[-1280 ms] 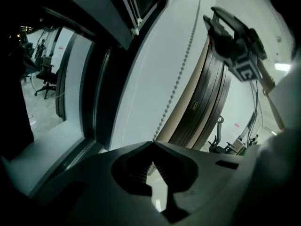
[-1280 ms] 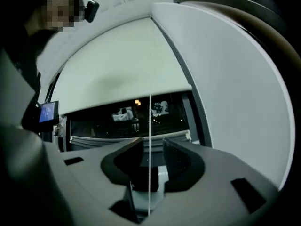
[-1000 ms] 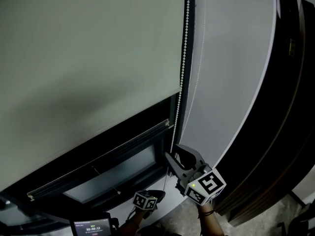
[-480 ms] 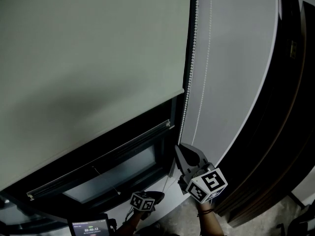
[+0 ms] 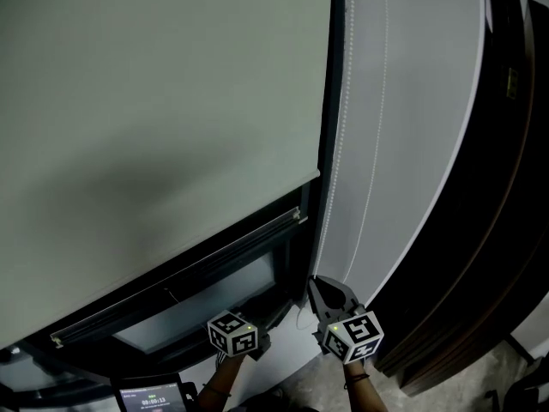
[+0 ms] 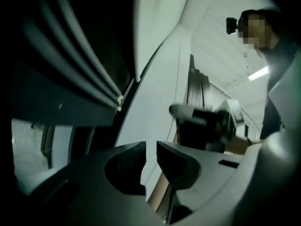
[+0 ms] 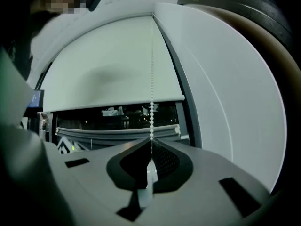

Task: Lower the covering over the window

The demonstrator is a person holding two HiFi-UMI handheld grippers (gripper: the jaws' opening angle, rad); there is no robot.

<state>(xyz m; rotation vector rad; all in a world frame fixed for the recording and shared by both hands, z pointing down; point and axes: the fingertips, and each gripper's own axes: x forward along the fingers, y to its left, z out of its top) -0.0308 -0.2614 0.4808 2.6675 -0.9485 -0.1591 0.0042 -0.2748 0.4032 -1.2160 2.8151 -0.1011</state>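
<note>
At the bottom left edge of the head view a small screen [image 5: 147, 396] glows with a row of digits, too small to read with any certainty. No other writing shows, and the cubes on your grippers carry only black-and-white square patterns.

The blind [image 5: 154, 101], pale grey-green, hangs over most of the window [image 5: 214, 294]. Its lower edge slants across the view and ends at the window's right side. Below that edge a dark strip of glass is uncovered, with a slim rail [image 5: 171, 269] lying across it.

Your left gripper [image 6: 150, 147] sits low in front of that uncovered strip, to the left of your right gripper. Its jaws have just been opening and stand a little apart, with nothing caught between them.

The bead chain [image 5: 345, 127] runs down along the blind's right edge and straight into your right gripper [image 7: 151, 144]. That gripper's jaws are closed tight on the chain, the beads entering at the tips. It hangs below the blind's lower right corner.

A second, thinner strand [image 5: 377, 101] hangs over the white wall [image 5: 412, 144] further right. A dark curved frame [image 5: 506, 230] closes the view's right side.
</note>
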